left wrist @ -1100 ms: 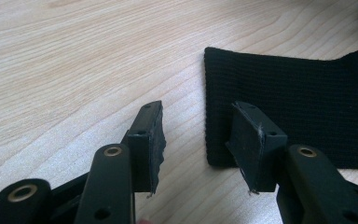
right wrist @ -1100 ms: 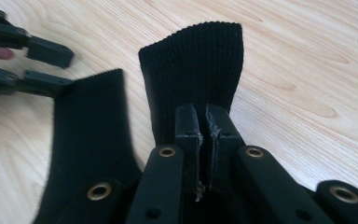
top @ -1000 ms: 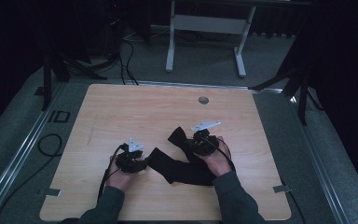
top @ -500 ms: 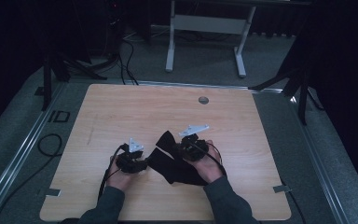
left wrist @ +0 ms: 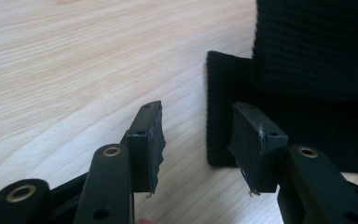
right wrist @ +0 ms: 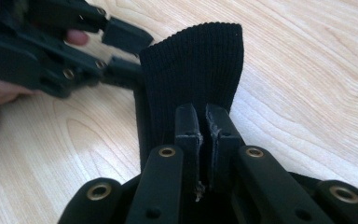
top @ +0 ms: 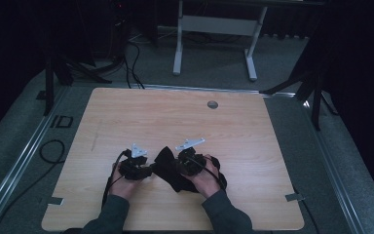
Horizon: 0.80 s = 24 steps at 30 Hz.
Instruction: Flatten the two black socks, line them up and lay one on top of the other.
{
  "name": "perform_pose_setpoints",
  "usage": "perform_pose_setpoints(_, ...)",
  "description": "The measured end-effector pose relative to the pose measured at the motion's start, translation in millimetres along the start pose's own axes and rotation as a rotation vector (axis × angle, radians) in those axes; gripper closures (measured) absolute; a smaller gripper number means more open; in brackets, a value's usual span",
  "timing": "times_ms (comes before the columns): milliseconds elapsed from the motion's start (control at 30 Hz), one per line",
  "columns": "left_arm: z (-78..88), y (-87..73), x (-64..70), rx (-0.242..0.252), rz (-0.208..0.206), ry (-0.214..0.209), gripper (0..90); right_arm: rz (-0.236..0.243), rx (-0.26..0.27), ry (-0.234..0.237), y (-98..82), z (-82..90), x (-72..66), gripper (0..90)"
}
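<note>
A black ribbed sock (top: 166, 165) lies near the front middle of the wooden table (top: 175, 122). My right gripper (right wrist: 203, 122) is shut on the sock's (right wrist: 191, 70) fabric, and the ribbed end stands up past its pads. In the high view this right gripper (top: 179, 165) sits over the sock. My left gripper (left wrist: 198, 122) is open just left of it, pads apart above the wood, with the sock's (left wrist: 223, 107) flat edge beside its right pad and a lifted fold behind. The left gripper (right wrist: 121, 51) reaches the sock's edge from the upper left; in the high view it (top: 148, 170) is close to the right one.
A small grey round cap (top: 213, 104) is set in the table's far side. Tape marks sit at the front left (top: 53, 200) and front right (top: 294, 197) corners. Cables and a metal stand are on the floor beyond the table.
My right gripper has moved left, toward the left gripper, carrying the sock's end over the rest of it. The left gripper has stayed in place.
</note>
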<state>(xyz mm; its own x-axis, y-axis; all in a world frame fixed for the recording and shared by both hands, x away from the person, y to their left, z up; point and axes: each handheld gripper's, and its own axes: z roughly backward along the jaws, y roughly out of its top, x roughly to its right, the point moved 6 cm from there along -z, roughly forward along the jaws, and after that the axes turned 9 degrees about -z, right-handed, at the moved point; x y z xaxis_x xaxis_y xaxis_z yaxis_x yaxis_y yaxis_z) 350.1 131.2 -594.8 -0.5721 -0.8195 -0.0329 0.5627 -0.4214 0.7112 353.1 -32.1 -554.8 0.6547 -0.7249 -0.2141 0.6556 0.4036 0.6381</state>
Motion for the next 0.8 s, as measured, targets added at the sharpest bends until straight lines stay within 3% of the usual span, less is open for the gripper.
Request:
perform_pose_setpoints(200,13.1,-1.9,-14.0,0.032,0.069,0.032,56.7,0.004,-0.013,0.008,-3.2,-5.6,-4.1,84.5)
perform_pose_setpoints(300,15.4,-1.6,-14.8,0.042,0.075,0.034,58.4,0.005,-0.020,0.008,-4.5,-7.8,-4.5,84.5)
perform_pose_setpoints(467,18.3,2.5,-6.2,0.063,0.045,0.026,61.8,-0.008,-0.038,0.013,-8.9,-16.6,-5.9,84.3)
perform_pose_setpoints(800,11.6,4.7,13.4,0.056,-0.034,-0.025,69.9,-0.003,-0.074,0.004,-16.3,-31.9,-7.2,83.9)
